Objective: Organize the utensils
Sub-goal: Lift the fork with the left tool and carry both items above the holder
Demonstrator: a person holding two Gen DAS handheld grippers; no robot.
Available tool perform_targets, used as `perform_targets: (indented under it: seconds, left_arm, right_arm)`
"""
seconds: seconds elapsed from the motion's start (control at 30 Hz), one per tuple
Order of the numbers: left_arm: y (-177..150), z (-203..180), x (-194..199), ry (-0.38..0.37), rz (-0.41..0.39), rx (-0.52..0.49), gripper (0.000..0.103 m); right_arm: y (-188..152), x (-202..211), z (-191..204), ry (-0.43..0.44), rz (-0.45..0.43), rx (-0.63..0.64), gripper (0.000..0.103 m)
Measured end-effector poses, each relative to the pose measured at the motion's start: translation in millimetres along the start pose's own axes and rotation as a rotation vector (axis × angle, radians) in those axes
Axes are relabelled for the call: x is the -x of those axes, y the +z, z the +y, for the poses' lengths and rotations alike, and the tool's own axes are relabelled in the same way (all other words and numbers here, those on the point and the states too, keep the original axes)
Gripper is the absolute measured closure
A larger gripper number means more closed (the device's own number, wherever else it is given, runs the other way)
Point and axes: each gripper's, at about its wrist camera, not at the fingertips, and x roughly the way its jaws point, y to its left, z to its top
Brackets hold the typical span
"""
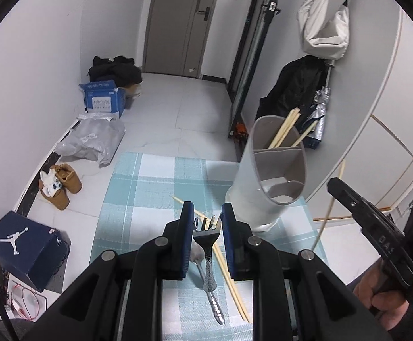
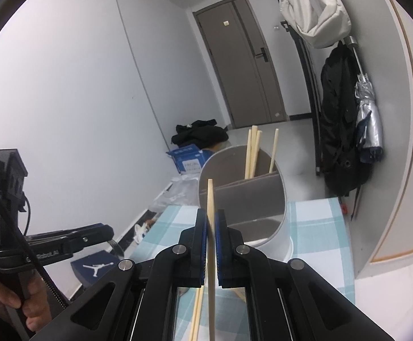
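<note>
Left gripper (image 1: 206, 218) jaws clamp fork (image 1: 208, 244) at its head, near holder (image 1: 266, 176): rigid, slick metal. Right gripper (image 2: 212, 221) jaws pinch chopstick (image 2: 210, 199): light, stiff, mid-shaft.

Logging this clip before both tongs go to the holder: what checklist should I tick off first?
1. Left tongs grip the fork by its head: ok.
2. Right tongs shut on one chopstick: ok.
3. Holder stands on the checked cloth: ok.
4. Holder's near compartment free of utensils: ok.
5. Far compartment already takes the stored chopsticks: ok.
6. Cloth cleared of utensils: not ok, loose chopsticks lie there.
</note>
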Motion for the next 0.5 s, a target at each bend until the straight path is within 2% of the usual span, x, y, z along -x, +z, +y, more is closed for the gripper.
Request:
perform_targets:
  seconds: [0.2, 0.5]
  left_arm:
    - [19, -13, 25, -0.024, -0.061, -0.012, 0.088]
    - [55, -29, 51, -0.097, -0.136, -0.005, 0.088]
  right_arm:
    - [13, 11, 4, 0.018, -0.041, 0.016, 0.099]
    - [57, 26, 11, 0.037, -0.144, 0.049, 0.099]
